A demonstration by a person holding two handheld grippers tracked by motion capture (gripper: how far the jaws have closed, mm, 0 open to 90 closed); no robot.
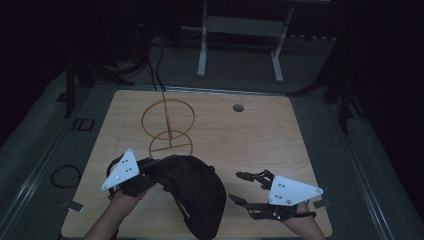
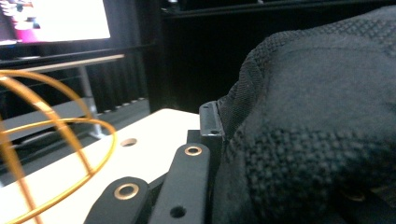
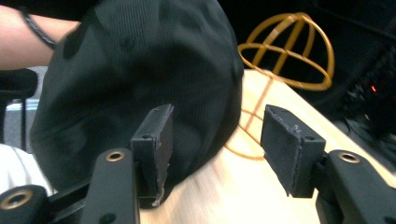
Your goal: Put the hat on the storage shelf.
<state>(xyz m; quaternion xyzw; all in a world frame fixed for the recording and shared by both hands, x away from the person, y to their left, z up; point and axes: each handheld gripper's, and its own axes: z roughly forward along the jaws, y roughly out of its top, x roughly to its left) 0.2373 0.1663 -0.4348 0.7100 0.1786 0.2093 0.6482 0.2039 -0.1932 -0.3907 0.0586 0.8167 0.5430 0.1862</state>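
- The black cap (image 1: 192, 192) lies nearest the camera in the high view, at the near edge of the surface (image 1: 260, 135), just in front of the gold wire stand (image 1: 168, 127), part lifted and sagging.
- The left claw (image 1: 150, 170) is clamped shut on the cap's edge on the side away from the right claw; in the left gripper view the dark knit fabric (image 2: 308, 130) bulges right over its jaws.
- The right claw (image 1: 239, 187) stands about half open beside the cap, on the side opposite the left claw, with nothing gripped. In the right gripper view its pads (image 3: 156, 140) bracket the cap's lower edge without pressing it.
- Risk: with one grip only, the soft cap may fold or slip out as it rises, I judge, and hang too limp to seat on the stand's dome.
- Risk: a swinging brim could catch the light wire stand and tip or push it.
- Pose: both forearms enter from the near edge, claws angled inward toward the cap, the grey plates tilted up.
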